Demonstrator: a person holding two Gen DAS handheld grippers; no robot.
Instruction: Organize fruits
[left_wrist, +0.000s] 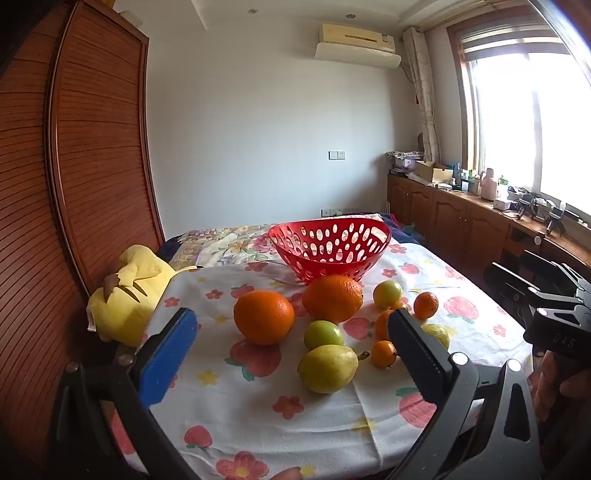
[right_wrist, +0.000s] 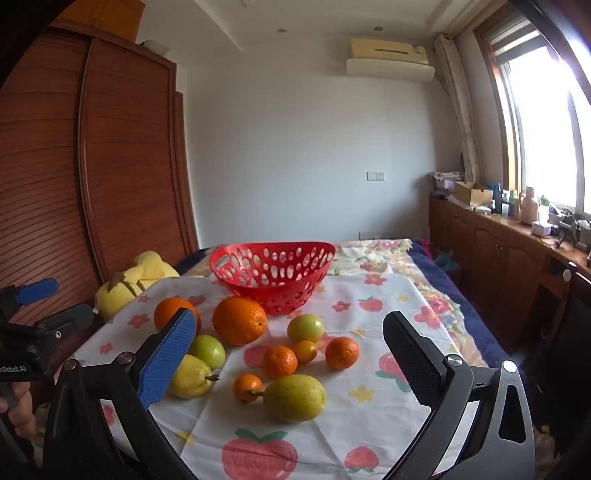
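An empty red perforated basket (left_wrist: 330, 245) (right_wrist: 272, 269) stands at the far side of a strawberry-print cloth (left_wrist: 258, 406). In front of it lie two big oranges (left_wrist: 264, 316) (right_wrist: 239, 320), two round green fruits (left_wrist: 323, 334) (right_wrist: 305, 328), two yellow-green pears (left_wrist: 327, 368) (right_wrist: 294, 397) and several small tangerines (left_wrist: 426, 305) (right_wrist: 279, 362). My left gripper (left_wrist: 293, 314) hovers open over the near-left fruit, nothing between its fingers. My right gripper (right_wrist: 291, 314) is open too, above the near-right fruit, and holds nothing.
A yellow plush toy (left_wrist: 129, 291) lies at the cloth's left edge beside a tall slatted wooden wardrobe (left_wrist: 74, 184). Low wooden cabinets (left_wrist: 461, 214) with clutter on top run under the window on the right. A floral bedspread (right_wrist: 373, 254) extends behind the basket.
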